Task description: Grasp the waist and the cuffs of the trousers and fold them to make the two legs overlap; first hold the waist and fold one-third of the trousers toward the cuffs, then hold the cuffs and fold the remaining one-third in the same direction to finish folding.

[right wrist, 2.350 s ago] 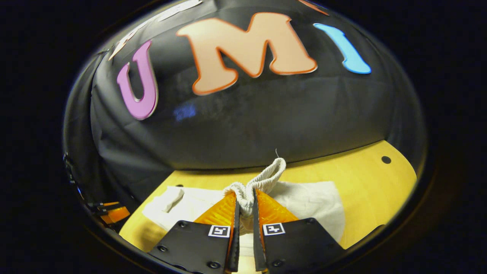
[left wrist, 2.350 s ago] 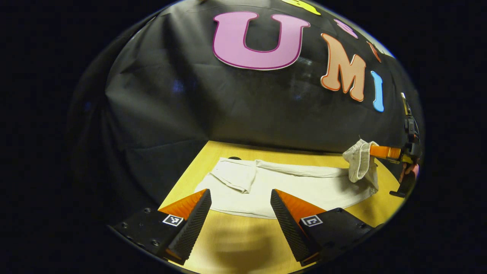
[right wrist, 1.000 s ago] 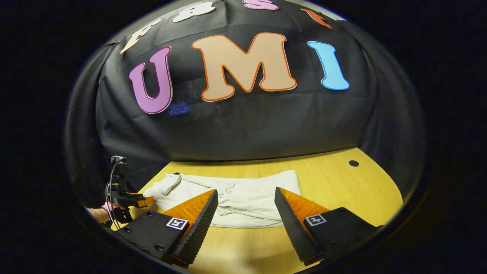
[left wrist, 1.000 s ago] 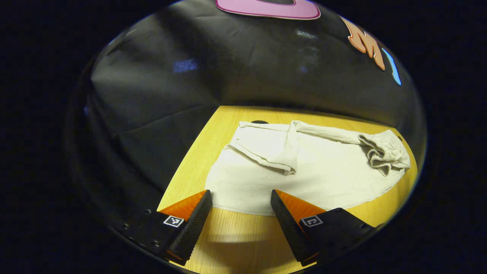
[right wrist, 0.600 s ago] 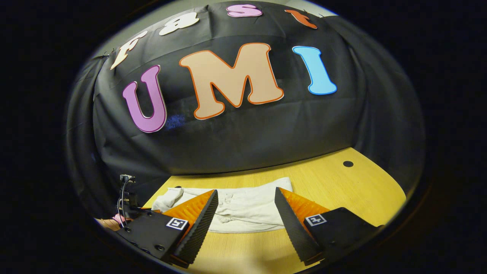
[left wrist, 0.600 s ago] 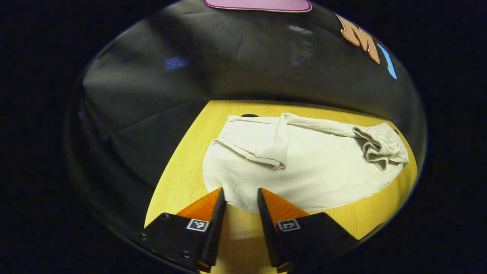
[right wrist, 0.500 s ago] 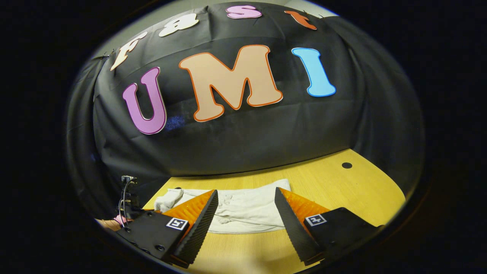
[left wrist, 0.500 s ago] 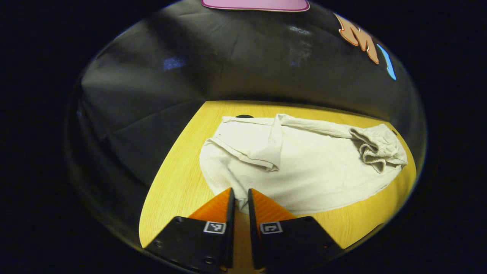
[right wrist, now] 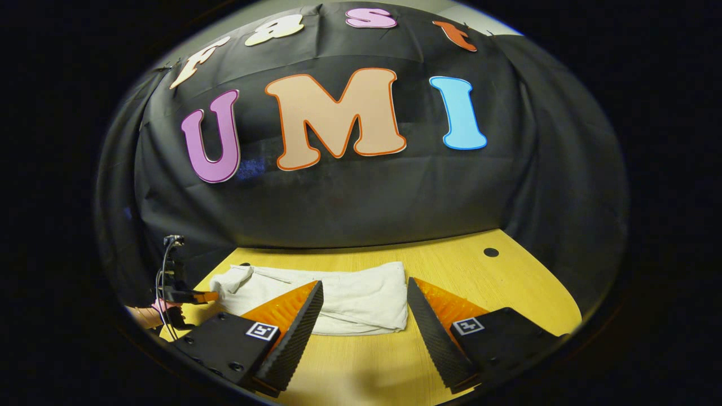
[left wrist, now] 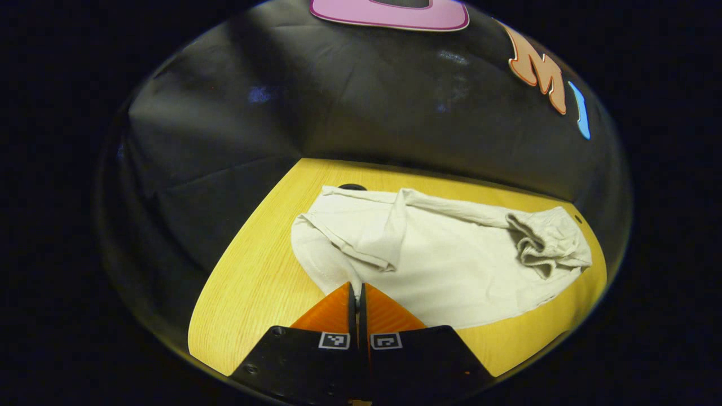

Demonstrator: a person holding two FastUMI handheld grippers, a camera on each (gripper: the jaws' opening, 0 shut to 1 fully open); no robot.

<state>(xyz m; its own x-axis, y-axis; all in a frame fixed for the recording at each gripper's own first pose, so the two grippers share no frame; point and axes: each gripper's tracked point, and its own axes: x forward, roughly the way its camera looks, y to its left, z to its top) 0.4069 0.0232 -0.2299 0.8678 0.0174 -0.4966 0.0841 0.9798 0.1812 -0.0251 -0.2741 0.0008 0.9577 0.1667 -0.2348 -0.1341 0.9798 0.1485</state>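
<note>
Cream trousers (left wrist: 451,265) lie lengthwise on the yellow wooden table (left wrist: 254,282). Their elastic waist (left wrist: 544,242) is bunched at the right end, folded over onto the legs. One cuff (left wrist: 361,225) lies turned back at the left end. My left gripper (left wrist: 356,290) is shut on the near cuff edge, and the cloth rises slightly into its fingertips. In the right gripper view the trousers (right wrist: 361,293) lie just beyond my right gripper (right wrist: 364,283), which is open above the table with nothing between its fingers. The left gripper (right wrist: 192,296) shows far left at the cuff end.
A hand (right wrist: 149,316) holds the left gripper at the table's left edge. A small dark hole (right wrist: 491,252) sits in the table (right wrist: 507,287) to the right of the trousers, and another hole (left wrist: 351,186) lies behind the cuffs. The black cloth wall stands close behind.
My right gripper let go of the waist, opened and drew back. My left gripper moved in to the near cuff edge and shut on it.
</note>
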